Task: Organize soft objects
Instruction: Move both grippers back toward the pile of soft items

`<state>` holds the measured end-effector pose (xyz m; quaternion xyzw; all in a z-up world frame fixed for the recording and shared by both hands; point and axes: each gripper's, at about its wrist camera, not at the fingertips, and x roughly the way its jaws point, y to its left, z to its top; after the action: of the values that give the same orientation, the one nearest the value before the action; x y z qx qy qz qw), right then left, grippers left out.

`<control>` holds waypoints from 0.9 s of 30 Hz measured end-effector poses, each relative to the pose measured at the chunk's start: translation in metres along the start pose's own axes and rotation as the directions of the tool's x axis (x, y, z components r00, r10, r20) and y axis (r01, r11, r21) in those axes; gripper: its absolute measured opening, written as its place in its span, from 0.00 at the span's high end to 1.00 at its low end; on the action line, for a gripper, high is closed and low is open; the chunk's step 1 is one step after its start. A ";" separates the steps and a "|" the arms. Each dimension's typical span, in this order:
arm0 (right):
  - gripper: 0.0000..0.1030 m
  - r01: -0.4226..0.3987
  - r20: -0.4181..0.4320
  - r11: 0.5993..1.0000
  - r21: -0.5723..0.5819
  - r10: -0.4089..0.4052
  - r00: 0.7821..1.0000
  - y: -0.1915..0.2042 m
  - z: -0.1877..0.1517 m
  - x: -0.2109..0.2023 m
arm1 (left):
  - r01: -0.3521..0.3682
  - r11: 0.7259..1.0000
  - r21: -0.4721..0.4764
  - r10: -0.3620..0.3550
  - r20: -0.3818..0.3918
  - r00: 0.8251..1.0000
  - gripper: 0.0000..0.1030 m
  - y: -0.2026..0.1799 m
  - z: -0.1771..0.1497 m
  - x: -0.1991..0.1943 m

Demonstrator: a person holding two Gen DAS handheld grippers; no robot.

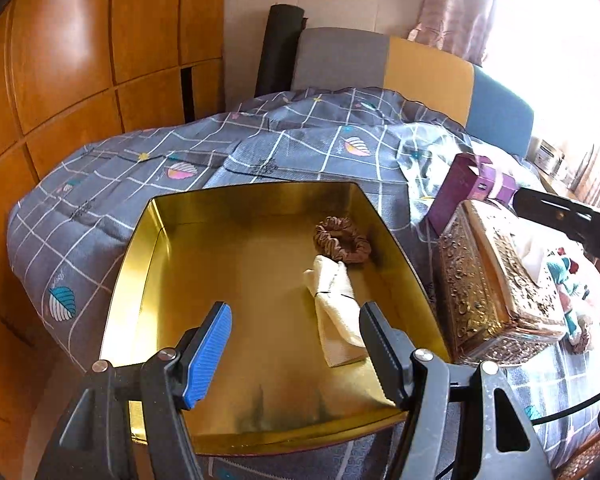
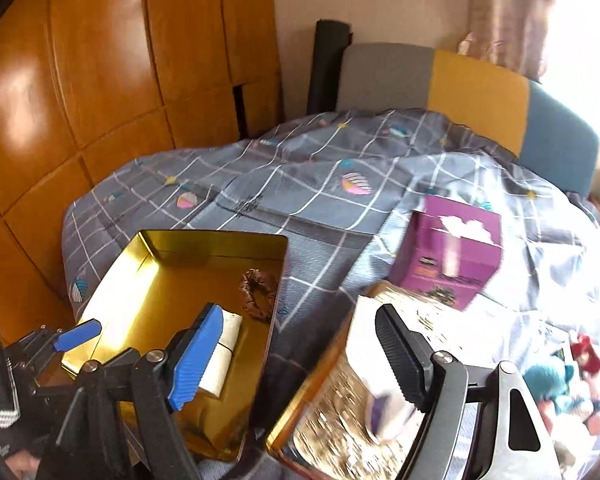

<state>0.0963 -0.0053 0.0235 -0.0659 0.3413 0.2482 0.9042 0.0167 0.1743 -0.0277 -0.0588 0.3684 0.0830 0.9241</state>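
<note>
**A:** While both sets of jaws stand wide with nothing between them, how would you take the next soft thing cleanly?

**B:** Start from the right gripper [image 2: 300, 354]. Its jaws are spread and grip nothing; they hang over the ornate gold tissue box [image 2: 340, 408], with the gold tin [image 2: 216, 246] off to their left. I'd swing them right toward the pile of small plush toys [image 2: 560, 380] on the bed and come down on one toy only, pinching its thickest part so it doesn't slip out.

**A:** And the left gripper [image 1: 296, 354]?

**B:** Also open and empty, poised over the near end of the tin. The folded white cloth [image 1: 336, 312] lies just ahead of the black pad, though I can't tell if it brushes it (the fisheye flattens depth there).

**A:** So what's already sorted?

**B:** The white cloth and a brown scrunchie [image 1: 342, 240] sit in the tin's right half, close together. The left half is bare, so I'd drop the next item there instead of stacking.

**A:** Any hazards?

**B:** The tissue box stands between tin and toys, and the purple tissue carton [image 2: 450, 248] is behind it. Carry high enough to clear both. The quilt [image 2: 300, 184] is soft, so the tin may tip if pressed.
</note>
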 end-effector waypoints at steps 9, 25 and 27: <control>0.22 0.093 0.056 0.992 0.082 -0.097 0.994 -0.040 -0.029 -0.039 | 0.036 0.996 0.075 -0.038 0.022 0.999 0.35 -0.028 -0.001 -0.015; 0.21 0.294 0.033 0.918 0.266 -0.314 0.949 -0.147 -0.069 -0.083 | 0.131 0.971 0.201 -0.143 0.045 0.989 0.35 -0.080 0.003 -0.034; 0.21 0.328 0.024 0.897 0.295 -0.350 0.936 -0.165 -0.074 -0.089 | 0.142 0.965 0.220 -0.155 0.044 0.987 0.35 -0.088 0.004 -0.036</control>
<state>0.0770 -0.2056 0.0172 0.0167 0.3221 0.0372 0.9458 0.0111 0.0848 0.0039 0.0171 0.3415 -0.0251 0.9394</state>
